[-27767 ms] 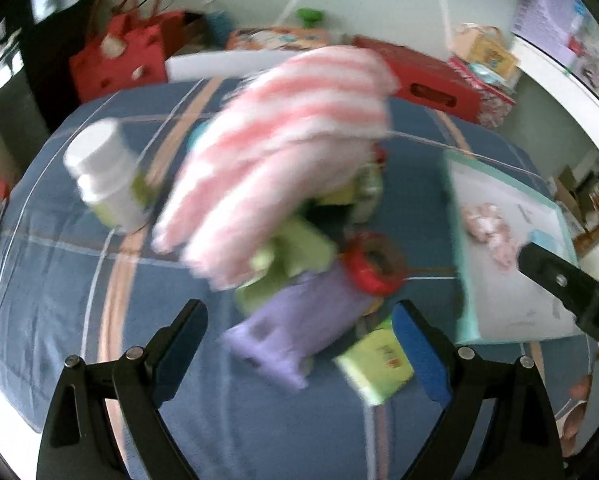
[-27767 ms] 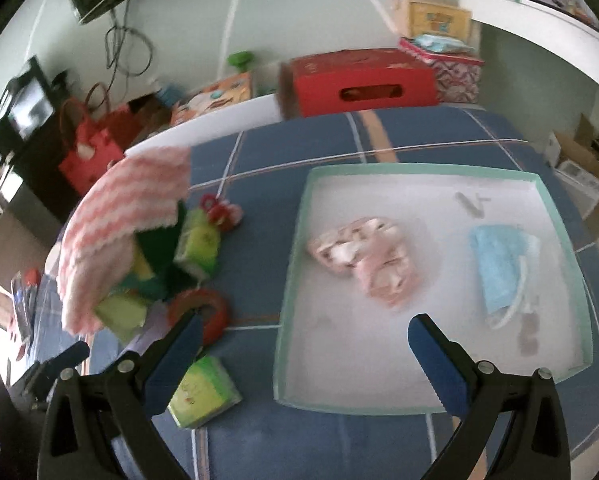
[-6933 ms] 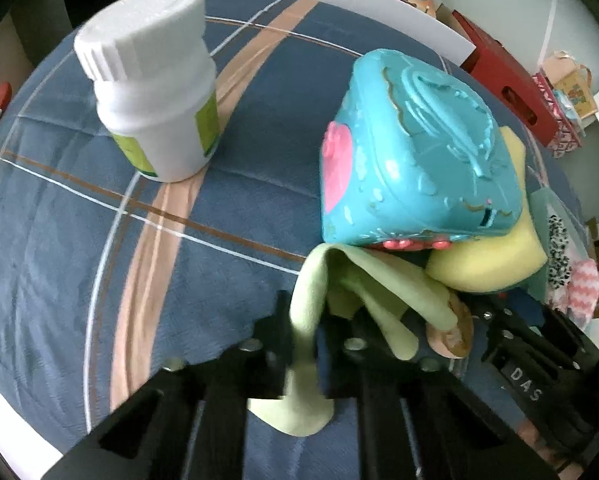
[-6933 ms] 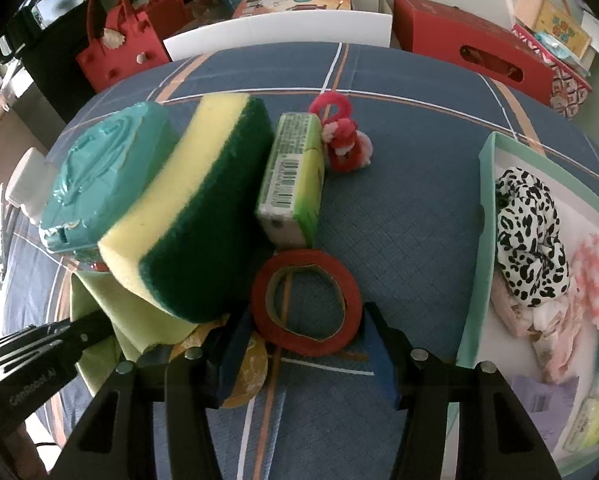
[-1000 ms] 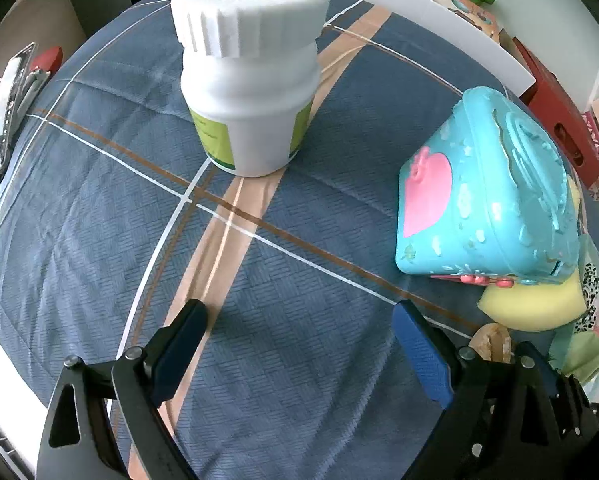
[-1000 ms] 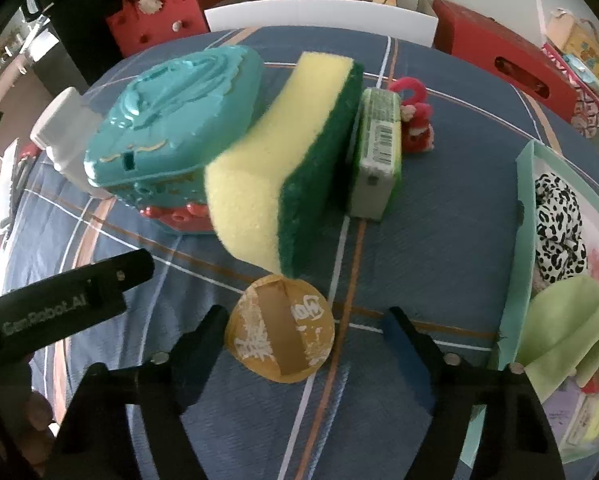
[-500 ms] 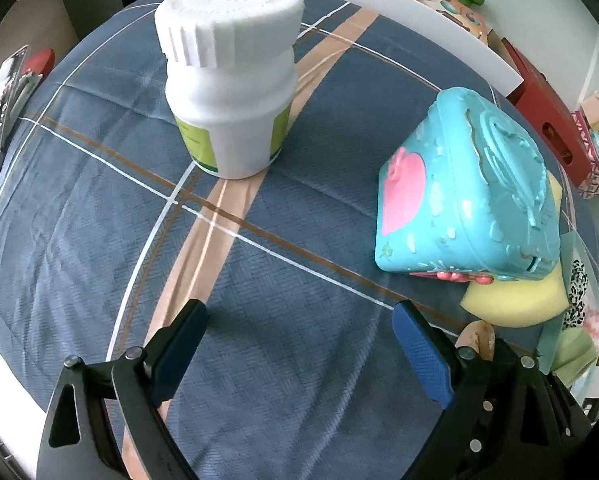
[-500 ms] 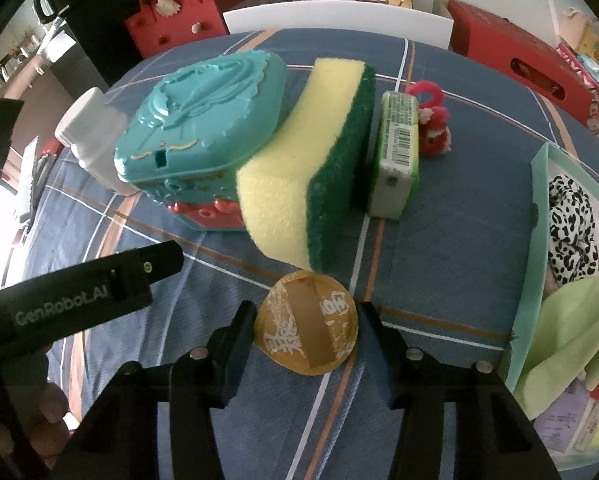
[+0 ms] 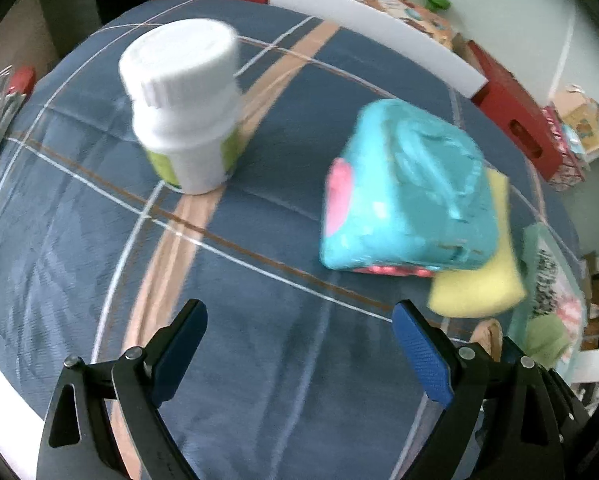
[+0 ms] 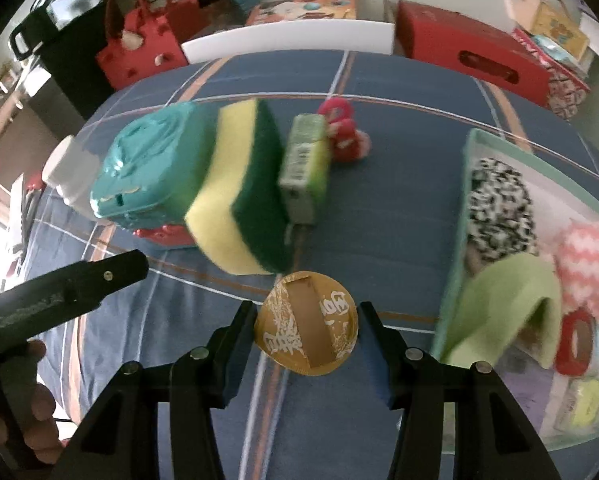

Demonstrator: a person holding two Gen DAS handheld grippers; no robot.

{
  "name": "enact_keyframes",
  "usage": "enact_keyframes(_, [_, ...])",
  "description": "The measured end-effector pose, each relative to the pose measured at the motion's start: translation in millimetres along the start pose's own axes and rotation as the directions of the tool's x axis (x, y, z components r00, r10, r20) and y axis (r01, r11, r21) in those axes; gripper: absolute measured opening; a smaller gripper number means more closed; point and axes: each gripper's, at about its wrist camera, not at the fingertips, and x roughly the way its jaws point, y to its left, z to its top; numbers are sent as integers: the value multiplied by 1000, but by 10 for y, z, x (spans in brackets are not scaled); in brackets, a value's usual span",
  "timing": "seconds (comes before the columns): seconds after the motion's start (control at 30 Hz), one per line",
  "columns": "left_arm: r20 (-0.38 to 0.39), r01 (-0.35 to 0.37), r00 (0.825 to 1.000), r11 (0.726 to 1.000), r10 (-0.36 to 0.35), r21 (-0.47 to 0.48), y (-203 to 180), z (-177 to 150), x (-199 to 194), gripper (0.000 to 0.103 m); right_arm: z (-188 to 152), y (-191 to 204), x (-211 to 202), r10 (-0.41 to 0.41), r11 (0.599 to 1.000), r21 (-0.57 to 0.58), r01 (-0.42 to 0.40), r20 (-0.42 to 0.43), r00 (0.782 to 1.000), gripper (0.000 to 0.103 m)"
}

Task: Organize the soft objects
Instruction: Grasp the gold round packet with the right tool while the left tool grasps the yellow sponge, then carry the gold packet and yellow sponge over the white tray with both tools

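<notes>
Now my right tool [image 10: 306, 326] is closed on the round brown-and-gold pouch [image 10: 307, 324]; both pads press its sides, and it looks lifted a little above the blue checked table [image 10: 399, 216]. The relation that matters for the coming move is where the tray [image 10: 457, 240] lies from this pouch: it is to the right and slightly farther, quite near, with its teal rim just beside my right finger. So I judge the move is a short carry to the right, over the rim, and the right hand is clearly the nearer one. The green cloth [image 10: 503, 300] hangs over that near rim, so I should pass above it.

The yellow-green sponge [image 10: 243, 192] leans on the turquoise toy box [image 10: 151, 168], just behind the pouch to the far left; its long axis runs from near to far.

My left tool [image 9: 299, 356] is open and holds nothing, over bare table, with the white bottle [image 9: 183, 104] well in front.

Compared with one second ago, the pouch lay flat on the table between wide jaws; now the jaws have closed on it and it sits higher. The left tool has drawn back from the bottle and the toy box.
</notes>
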Motion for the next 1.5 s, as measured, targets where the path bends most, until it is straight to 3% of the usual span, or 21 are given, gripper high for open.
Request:
enact_keyframes(0.13, [6,105,994,994,-105,34,-192,-45,-86,94,10,-206,-148,-22,999,51,20,46,999,54])
enact_keyframes(0.37, [58,170,981,970,-183,175,-630,-101,-255,93,39,-486,-334,-65,993,108,54,97,993,54])
enact_keyframes(0.6, [49,235,966,940,-254,248,-861,-1,-141,63,8,-614,-496,-92,985,158,70,136,986,54])
enact_keyframes(0.7, [51,229,967,936,-251,267,-944,-35,-90,53,22,-674,-538,-102,981,177,74,153,983,54])
enact_keyframes(0.8, [47,217,971,942,-236,258,-970,-25,-2,33,15,-719,-582,-107,979,190,75,163,981,54])
enact_keyframes(1.07, [94,219,964,940,-250,261,-926,-51,-123,28,-8,-754,-632,-114,978,193,80,173,978,54])
enact_keyframes(1.33, [162,255,933,906,-323,339,-1052,-138,-512,28,-25,-871,-769,-130,973,213,86,202,971,54])
enact_keyframes(1.5, [153,270,921,871,-357,411,-1333,-160,-624,28,-67,-1166,-989,-207,949,286,136,237,949,54])
